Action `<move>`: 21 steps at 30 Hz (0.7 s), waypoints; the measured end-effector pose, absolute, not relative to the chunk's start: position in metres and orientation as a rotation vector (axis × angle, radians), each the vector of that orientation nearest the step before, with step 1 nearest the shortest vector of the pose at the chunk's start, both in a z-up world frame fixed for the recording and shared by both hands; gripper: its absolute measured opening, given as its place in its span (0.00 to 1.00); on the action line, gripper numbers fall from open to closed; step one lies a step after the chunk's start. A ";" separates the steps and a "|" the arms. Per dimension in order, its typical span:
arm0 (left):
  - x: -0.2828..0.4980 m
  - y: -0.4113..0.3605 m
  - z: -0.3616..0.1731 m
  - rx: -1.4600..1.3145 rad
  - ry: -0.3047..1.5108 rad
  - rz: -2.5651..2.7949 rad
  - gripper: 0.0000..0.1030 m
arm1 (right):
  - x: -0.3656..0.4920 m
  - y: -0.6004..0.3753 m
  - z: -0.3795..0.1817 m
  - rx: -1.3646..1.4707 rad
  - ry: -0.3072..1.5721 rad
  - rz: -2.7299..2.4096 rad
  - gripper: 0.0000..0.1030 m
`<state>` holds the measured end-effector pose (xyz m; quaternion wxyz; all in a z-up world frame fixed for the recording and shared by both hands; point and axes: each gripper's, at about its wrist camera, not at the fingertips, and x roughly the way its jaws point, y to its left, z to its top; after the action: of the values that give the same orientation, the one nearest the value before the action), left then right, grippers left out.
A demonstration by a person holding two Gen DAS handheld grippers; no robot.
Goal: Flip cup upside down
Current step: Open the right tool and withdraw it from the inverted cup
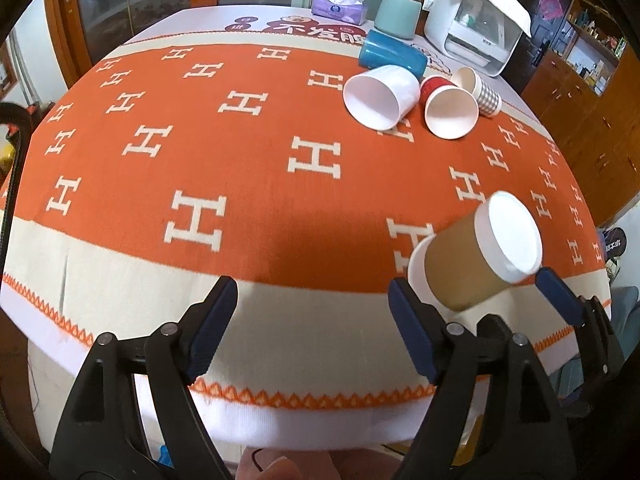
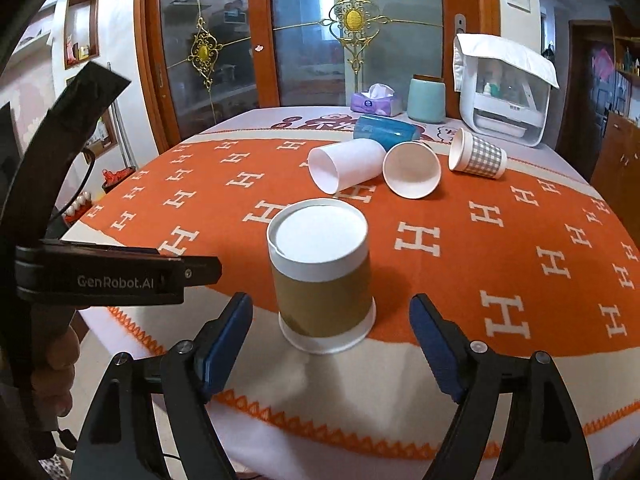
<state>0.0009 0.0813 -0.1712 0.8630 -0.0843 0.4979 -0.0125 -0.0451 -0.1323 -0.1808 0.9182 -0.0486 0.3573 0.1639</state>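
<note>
A brown-sleeved paper cup (image 2: 322,276) stands upside down on the orange H-pattern cloth (image 2: 500,264), base up, rim on the cloth. My right gripper (image 2: 331,322) is open, its blue-padded fingers either side of the cup's rim without touching. The same cup (image 1: 476,252) shows at the right of the left wrist view, with the right gripper's finger (image 1: 560,298) beside it. My left gripper (image 1: 310,304) is open and empty over the cloth's front edge, left of the cup.
Several cups lie on their sides at the back: white (image 2: 344,164), red (image 2: 412,176), checked (image 2: 478,158), blue (image 2: 384,130). Behind stand a tissue pack (image 2: 376,102), a teal jar (image 2: 426,98) and a white appliance (image 2: 504,96). Glass doors lie beyond.
</note>
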 end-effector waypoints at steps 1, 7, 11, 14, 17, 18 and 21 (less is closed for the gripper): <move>-0.001 0.080 -0.170 -0.170 1.050 -0.023 0.73 | -0.047 -0.134 -0.179 -0.100 0.741 0.337 0.79; -0.011 0.075 -0.151 -0.128 1.055 -0.002 0.73 | -0.056 -0.149 -0.157 -0.067 0.763 0.334 0.79; -0.014 0.070 -0.126 -0.118 1.032 -0.014 0.73 | -0.054 -0.162 -0.129 -0.018 0.759 0.318 0.79; -0.015 0.063 -0.105 -0.102 1.015 -0.014 0.73 | -0.051 -0.167 -0.104 0.005 0.759 0.312 0.79; -0.015 0.056 -0.088 -0.095 1.005 -0.016 0.73 | -0.049 -0.173 -0.076 0.035 0.750 0.313 0.79; -0.014 0.054 -0.082 -0.093 0.999 -0.018 0.73 | -0.048 -0.173 -0.068 0.039 0.746 0.309 0.79; -0.014 0.048 -0.065 -0.078 0.976 -0.012 0.74 | -0.047 -0.174 -0.043 0.035 0.738 0.289 0.79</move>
<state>-0.0140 0.0479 -0.0655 0.8825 -0.0375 0.4687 -0.0059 -0.0468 -0.1743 -0.0425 0.9223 0.0170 0.3594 0.1409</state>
